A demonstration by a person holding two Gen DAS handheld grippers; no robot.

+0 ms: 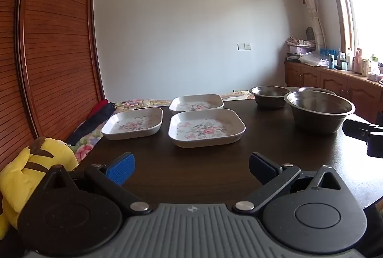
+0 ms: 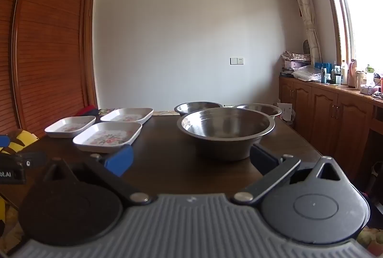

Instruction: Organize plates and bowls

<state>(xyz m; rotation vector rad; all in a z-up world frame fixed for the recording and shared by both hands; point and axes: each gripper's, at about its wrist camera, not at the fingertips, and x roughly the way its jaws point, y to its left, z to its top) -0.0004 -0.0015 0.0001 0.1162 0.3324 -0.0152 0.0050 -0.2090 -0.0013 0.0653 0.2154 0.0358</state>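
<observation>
Three plates, three bowls on table; third bowl clear only from right wrist; both grippers spread, empty.

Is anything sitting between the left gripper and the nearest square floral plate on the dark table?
Nothing visible. The left gripper is open, and only bare dark wooden table lies between it and the nearest white square floral plate. The other two plates sit behind and beside it.

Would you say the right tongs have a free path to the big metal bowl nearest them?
Probably yes: the right tongs are open and face the big bowl directly, with only bare table between them.
</observation>
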